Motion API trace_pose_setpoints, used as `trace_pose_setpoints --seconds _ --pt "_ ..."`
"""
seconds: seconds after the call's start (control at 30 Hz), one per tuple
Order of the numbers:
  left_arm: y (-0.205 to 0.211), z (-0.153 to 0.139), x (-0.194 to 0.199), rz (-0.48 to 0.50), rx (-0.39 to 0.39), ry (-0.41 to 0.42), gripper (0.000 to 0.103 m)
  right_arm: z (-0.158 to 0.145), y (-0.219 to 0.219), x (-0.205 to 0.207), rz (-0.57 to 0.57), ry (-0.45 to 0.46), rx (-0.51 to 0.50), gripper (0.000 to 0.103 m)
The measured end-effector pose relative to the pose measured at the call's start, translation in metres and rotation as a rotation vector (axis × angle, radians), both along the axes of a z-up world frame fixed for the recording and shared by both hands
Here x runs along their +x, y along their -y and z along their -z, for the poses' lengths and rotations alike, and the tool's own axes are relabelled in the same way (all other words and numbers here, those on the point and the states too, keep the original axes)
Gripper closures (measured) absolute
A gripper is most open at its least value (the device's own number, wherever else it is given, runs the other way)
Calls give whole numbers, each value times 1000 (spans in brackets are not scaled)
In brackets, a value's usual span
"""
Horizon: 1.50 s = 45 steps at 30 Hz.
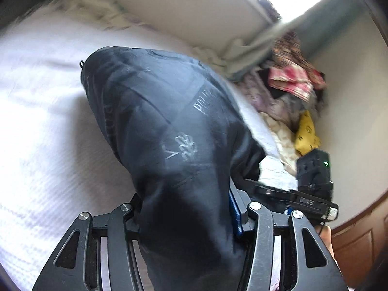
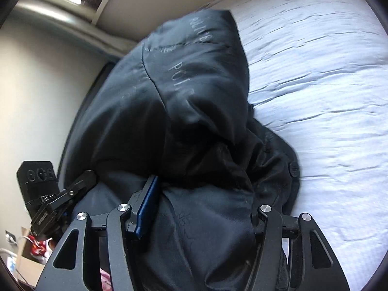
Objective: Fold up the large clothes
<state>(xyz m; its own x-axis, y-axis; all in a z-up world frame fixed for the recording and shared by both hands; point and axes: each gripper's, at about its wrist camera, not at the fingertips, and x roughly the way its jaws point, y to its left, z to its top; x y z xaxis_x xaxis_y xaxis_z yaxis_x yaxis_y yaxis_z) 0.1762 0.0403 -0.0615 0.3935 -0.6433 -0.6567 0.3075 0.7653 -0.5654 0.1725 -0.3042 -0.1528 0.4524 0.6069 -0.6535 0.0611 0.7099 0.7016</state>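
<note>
Black, satin-lined fabric filled the left wrist view: the dark jacket (image 1: 169, 126) rose from between the fingers of the left gripper (image 1: 189, 215) toward twelve o'clock, pale lettering visible on its lining. Both fingers pressed against the cloth, clamped on it. Beneath lay the white bedspread (image 1: 48, 121), occupying nine o'clock. A heap of mixed clothes (image 1: 288, 92) sat against the wall at two o'clock, with a yellow item (image 1: 306, 133) at its lower edge. The right gripper (image 1: 312, 194) showed at four o'clock, near the jacket's edge.

From the right wrist view, the same jacket (image 2: 184, 111) bulged up from the right gripper (image 2: 196, 215), whose blue-padded finger (image 2: 145, 206) and opposite finger bore against the fabric, closed on it. The garment draped from six toward eleven o'clock, partly over the bedspread (image 2: 315, 84) at three o'clock. The left gripper (image 2: 63, 201) appeared at eight o'clock, touching the jacket. A cardboard box (image 2: 29, 262) stood at seven o'clock.
</note>
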Motion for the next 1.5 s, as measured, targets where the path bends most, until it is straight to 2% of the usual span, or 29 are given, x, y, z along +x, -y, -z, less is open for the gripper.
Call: trace_pose_setpoints --seconds 0.07,0.13,0.27,0.37,0.47,0.57,0.67,0.73,0.8,0.87,0.93,1.03,1.1,1.13,1.17,1.2,1.23,1.27,1.33,1.5 --pt "-19 17 2 -37 -28 -45 43 4 -8 5 -16 -6 -22 45" --pt "-28 27 0 -50 -21 -64 39 9 -18 7 -30 -13 -60 45" --pt "-29 24 -2 -62 82 -78 32 12 -23 13 -46 -12 -112 40" --pt "-26 13 -10 -68 159 -53 31 14 -17 19 -37 -8 -123 37" --pt "-15 -3 -26 -89 266 20 31 15 -28 15 -16 -11 -130 33" --pt "5 -27 -52 -116 389 158 31 9 -27 14 1 -14 -132 31" --pt "24 -42 -81 -89 414 266 28 3 -27 10 -4 -13 -131 30" --pt "44 -40 -91 -33 447 287 24 -3 -30 7 -19 -1 -142 30" --pt "58 -22 -94 7 544 283 23 -10 -31 4 -35 13 -161 30" --pt "60 -4 -92 8 574 263 22 -21 -30 1 -35 40 -194 30" --pt "58 3 -94 -2 578 262 20 -45 -23 -20 -9 105 -277 30" --pt "56 5 -95 -9 587 279 20 -78 -21 -43 9 242 -395 30" --pt "59 7 -97 -13 599 291 19 -94 -28 -50 -33 305 -394 36" --pt "63 8 -98 -17 606 298 19 -94 -31 -51 -65 302 -376 49" --pt "66 9 -98 -19 614 304 18 -91 -35 -52 -86 290 -365 62" --pt "70 8 -100 -20 621 308 18 -83 -40 -51 -110 254 -360 68" --pt "72 9 -101 -19 630 314 16 -71 -45 -49 -121 200 -382 78" --pt "74 10 -102 -18 639 319 15 -61 -49 -45 -119 158 -413 84" --pt "75 11 -101 -14 646 324 13 -37 -55 -36 -114 97 -445 86" --pt "77 14 -100 -9 661 329 9 -18 -59 -28 -99 63 -465 86"
